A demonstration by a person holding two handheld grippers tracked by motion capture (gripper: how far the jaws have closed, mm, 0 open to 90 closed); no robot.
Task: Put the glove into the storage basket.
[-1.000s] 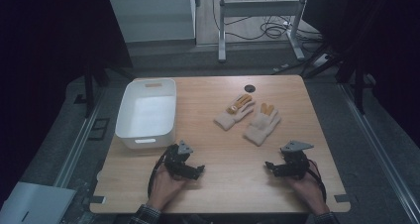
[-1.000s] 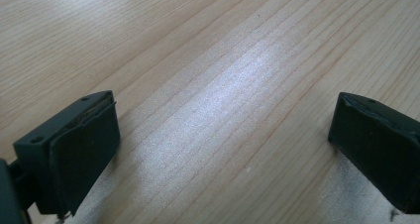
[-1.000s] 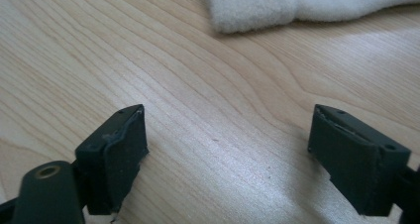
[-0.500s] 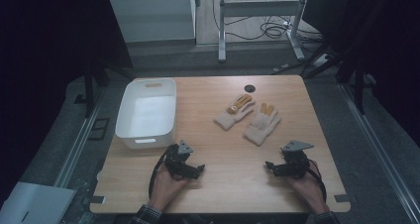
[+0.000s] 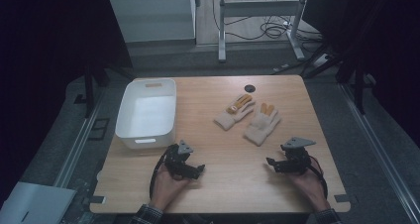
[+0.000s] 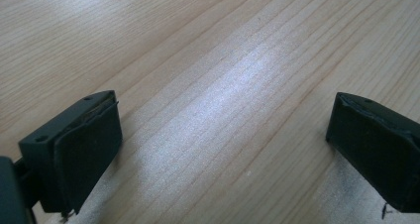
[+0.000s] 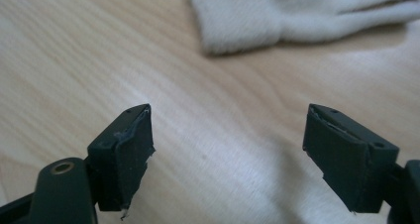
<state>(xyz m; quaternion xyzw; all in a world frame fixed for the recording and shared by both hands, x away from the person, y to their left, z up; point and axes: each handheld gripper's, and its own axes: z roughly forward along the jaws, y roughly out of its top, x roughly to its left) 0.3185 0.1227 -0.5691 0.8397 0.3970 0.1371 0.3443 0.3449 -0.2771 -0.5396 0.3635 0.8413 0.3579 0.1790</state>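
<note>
Two cream knit gloves with yellow fingers lie side by side on the wooden table [image 5: 228, 189], one to the left [image 5: 234, 111] and one to the right [image 5: 261, 124]. My right gripper [image 5: 270, 163] rests near the front right, below the right glove, pointing left. Its jaws stand wide apart with nothing between them, and they have just been closing a little. In the right gripper view, the cuff of a glove [image 7: 267, 16] lies ahead of my right gripper [image 7: 228, 149]. My left gripper [image 5: 198, 169] sits at the front left, open over bare wood [image 6: 223, 144].
A white plastic bin [image 5: 146, 114] stands at the table's left, just beyond the left gripper. A small black round object [image 5: 249, 88] lies near the far edge. Metal stand legs and cables are on the floor behind the table.
</note>
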